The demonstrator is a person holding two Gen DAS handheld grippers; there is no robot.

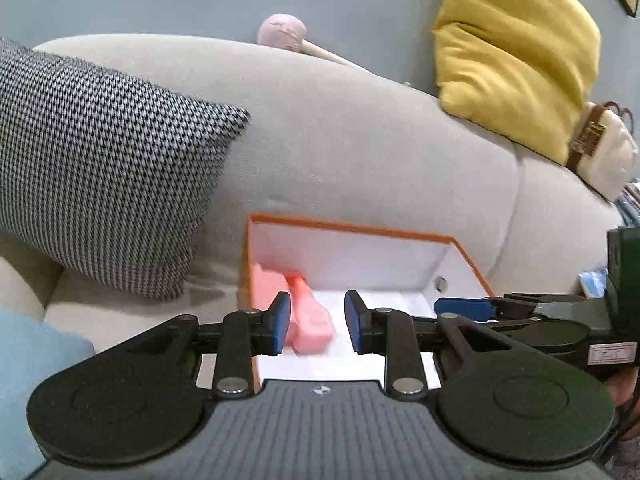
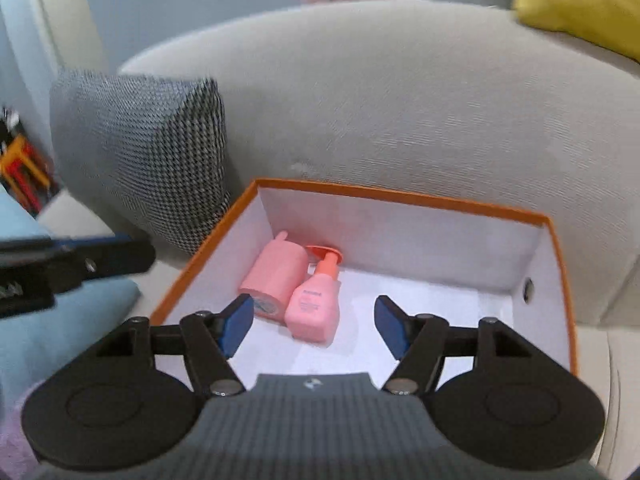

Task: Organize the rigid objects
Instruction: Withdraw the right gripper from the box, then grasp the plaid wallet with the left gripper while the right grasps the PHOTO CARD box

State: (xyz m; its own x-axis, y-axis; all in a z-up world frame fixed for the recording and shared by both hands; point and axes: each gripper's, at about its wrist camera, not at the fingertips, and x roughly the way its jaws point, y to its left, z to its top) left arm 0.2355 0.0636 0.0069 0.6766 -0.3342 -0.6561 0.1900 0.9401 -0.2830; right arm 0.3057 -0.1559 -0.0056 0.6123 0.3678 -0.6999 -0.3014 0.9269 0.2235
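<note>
Pink pump bottle (image 2: 313,309) lying flat in orange-rimmed box (image 2: 400,195) on sofa (image 2: 400,92), touching pink cylinder container (image 2: 274,280). Likely light, stiff, slick plastic; best pinched across flat body, not pump neck. Right gripper (image 2: 314,322) released, empty above bottle. Left gripper (image 1: 317,322) narrowly parted, holding nothing.

A grey sofa (image 2: 400,100) carries an orange-rimmed box (image 2: 400,194), a houndstooth cushion (image 1: 100,160) and a yellow cushion (image 1: 516,52).
</note>
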